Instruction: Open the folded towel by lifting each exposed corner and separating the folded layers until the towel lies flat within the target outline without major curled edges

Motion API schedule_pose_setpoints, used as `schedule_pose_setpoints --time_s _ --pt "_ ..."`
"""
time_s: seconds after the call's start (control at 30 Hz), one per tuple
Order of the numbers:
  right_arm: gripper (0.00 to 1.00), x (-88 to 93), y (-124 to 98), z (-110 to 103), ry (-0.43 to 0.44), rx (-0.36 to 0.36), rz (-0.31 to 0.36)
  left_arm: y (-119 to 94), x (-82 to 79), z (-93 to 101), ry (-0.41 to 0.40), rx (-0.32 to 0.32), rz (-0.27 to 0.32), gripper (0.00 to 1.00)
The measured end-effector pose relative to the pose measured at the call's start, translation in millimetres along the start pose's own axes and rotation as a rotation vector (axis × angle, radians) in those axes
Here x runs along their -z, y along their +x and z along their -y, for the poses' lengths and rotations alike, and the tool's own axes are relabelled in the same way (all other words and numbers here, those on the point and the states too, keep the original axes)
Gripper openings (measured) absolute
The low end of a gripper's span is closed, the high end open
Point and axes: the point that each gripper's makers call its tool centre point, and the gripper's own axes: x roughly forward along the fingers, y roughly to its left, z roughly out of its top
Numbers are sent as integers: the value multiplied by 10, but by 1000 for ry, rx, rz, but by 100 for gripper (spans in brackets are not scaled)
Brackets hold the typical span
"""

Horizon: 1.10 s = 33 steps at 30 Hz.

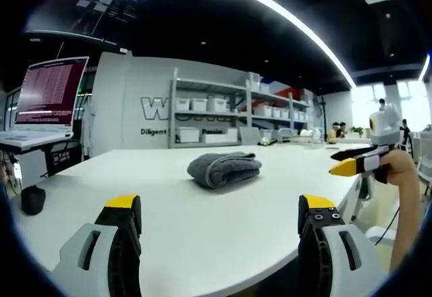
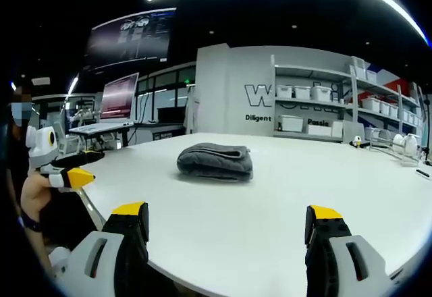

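One folded grey towel (image 1: 224, 169) on one white table (image 1: 202, 229) (two claws nearby), one laptop (image 1: 46, 101).

Bright ceiling strip lights (image 1: 283, 13) curve over me, bent by the fisheye lens in both views. The white table (image 1: 202, 209) is evenly lit; windows (image 1: 395, 104) at far right glare, and distant shelves (image 2: 317, 111) look soft.

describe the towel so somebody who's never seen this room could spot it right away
Find the big white table in front of the storage shelves. Near its middle lies the towel, also seen in the left gripper view. It is a dark grey, thickly folded bundle, the one soft dark lump on that pale tabletop.
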Motion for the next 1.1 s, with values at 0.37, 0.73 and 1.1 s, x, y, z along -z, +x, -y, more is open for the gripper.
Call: schedule_pose_setpoints --time_s 0.37,0.73,1.1 --pt "98 16 -4 29 3 9 -4 33 22 -19 7 -3 -10 95" --pt "98 53 -21 71 11 11 -6 137 -13 -203 85 -35 -47 95" --pt "98 67 -32 120 28 13 1 598 -332 -192 336 58 -91 95"
